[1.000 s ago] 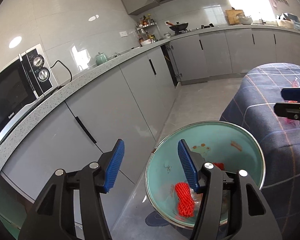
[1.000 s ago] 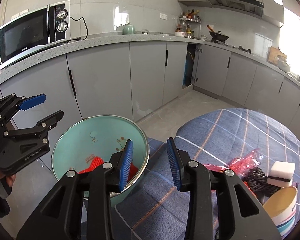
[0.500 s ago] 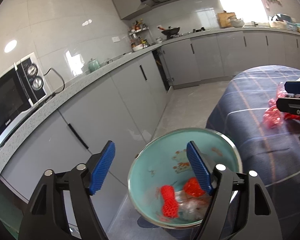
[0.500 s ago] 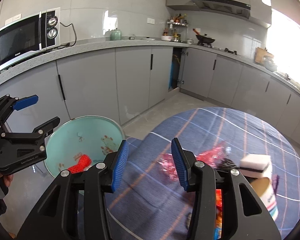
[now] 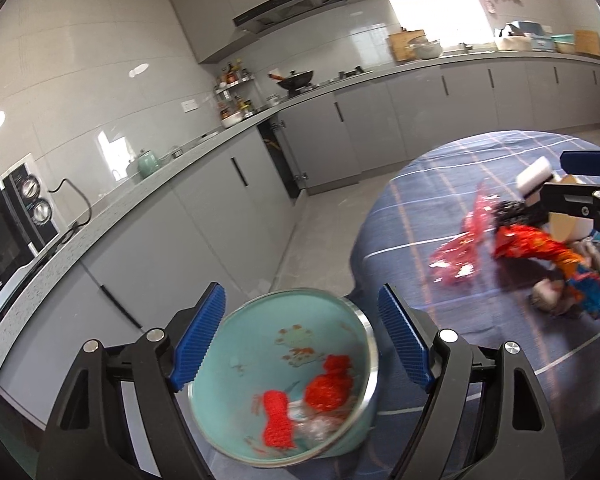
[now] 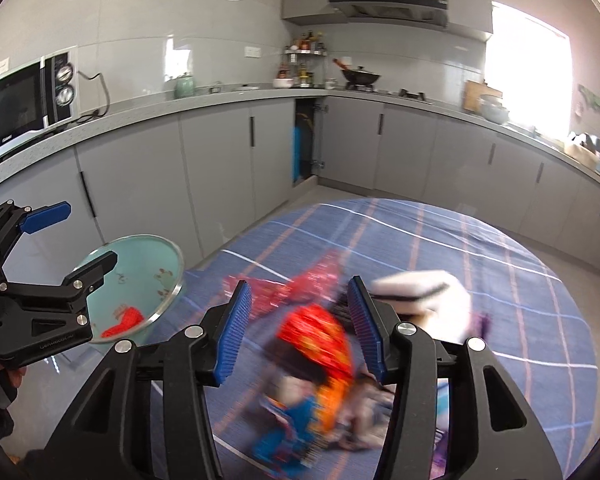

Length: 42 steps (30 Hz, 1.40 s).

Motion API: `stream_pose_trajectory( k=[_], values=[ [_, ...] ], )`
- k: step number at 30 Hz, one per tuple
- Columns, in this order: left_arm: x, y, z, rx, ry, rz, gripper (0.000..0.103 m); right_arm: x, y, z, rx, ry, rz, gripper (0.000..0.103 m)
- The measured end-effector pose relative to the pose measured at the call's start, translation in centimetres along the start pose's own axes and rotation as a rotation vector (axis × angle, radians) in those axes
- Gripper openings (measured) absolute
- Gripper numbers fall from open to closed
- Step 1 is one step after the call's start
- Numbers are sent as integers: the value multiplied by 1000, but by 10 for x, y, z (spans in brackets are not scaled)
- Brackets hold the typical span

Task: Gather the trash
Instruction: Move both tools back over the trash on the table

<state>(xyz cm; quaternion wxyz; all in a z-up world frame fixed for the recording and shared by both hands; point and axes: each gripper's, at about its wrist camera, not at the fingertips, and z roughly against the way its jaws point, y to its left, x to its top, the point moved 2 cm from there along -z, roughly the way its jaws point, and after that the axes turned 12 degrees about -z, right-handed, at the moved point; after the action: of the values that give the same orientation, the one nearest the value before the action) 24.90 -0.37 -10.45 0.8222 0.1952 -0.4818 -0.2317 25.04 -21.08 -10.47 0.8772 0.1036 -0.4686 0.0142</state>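
Observation:
A teal bowl (image 5: 300,344) with a steel rim holds two red net pieces (image 5: 328,388) and sits at the table's left edge. My left gripper (image 5: 300,344) hovers over it, wide open and empty. On the blue checked tablecloth (image 6: 480,248) lies a trash pile: a red crinkly wrapper (image 6: 296,288), an orange and blue snack bag (image 6: 320,340), a white sponge (image 6: 424,292) and a paper cup (image 5: 568,224). My right gripper (image 6: 300,330) hangs above the pile with its jaws opening. The snack bag shows between the fingers, untouched. The pile is motion-blurred.
Grey cabinets (image 6: 220,168) and a stone counter run along the back wall. A microwave (image 6: 20,104) stands at the left and a wok (image 6: 360,76) on the stove. One cabinet door (image 6: 304,148) stands ajar. Grey floor separates table and cabinets.
Both grippers have swung right, away from the bowl and towards the trash pile on the table. Both pairs of jaws have widened. The pile now sits under the right gripper.

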Motion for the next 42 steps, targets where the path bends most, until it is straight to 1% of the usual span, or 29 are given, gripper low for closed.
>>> stream_pose_trajectory(
  k=[8,14,21,26,29,34,36,38,39,40,41,42],
  values=[
    [23,-46,9,-71,-40,-28,78,-16,-66,26,-108,-6,-70,54],
    [36,-77,16,-117,-60,-48,79,-33,-104,37,-167,8,-109,56],
    [55,-110,25,-160,-91,-81,81,-48,-130,45,-217,26,-149,56],
    [63,-136,27,-215,-96,-92,81,-60,-140,50,-253,48,-133,62],
    [61,-156,26,-252,-83,-116,81,-71,-146,51,-262,66,-138,62],
    [53,-172,22,-290,-55,-151,81,-74,-155,47,-254,81,-175,63],
    [51,-175,21,-317,-42,-150,75,-75,-155,47,-247,78,-177,63],
    [49,-178,19,-355,-25,-152,54,-74,-152,48,-241,73,-176,64],
    [48,-181,19,-377,-21,-158,49,-75,-152,49,-238,71,-177,65],
    [47,-184,20,-408,-17,-164,33,-75,-152,50,-237,69,-177,67],
    [46,-187,20,-433,-12,-165,11,-75,-151,51,-238,68,-177,68],
    [45,-188,20,-442,-9,-166,5,-75,-151,51,-239,66,-179,69]
  ],
)
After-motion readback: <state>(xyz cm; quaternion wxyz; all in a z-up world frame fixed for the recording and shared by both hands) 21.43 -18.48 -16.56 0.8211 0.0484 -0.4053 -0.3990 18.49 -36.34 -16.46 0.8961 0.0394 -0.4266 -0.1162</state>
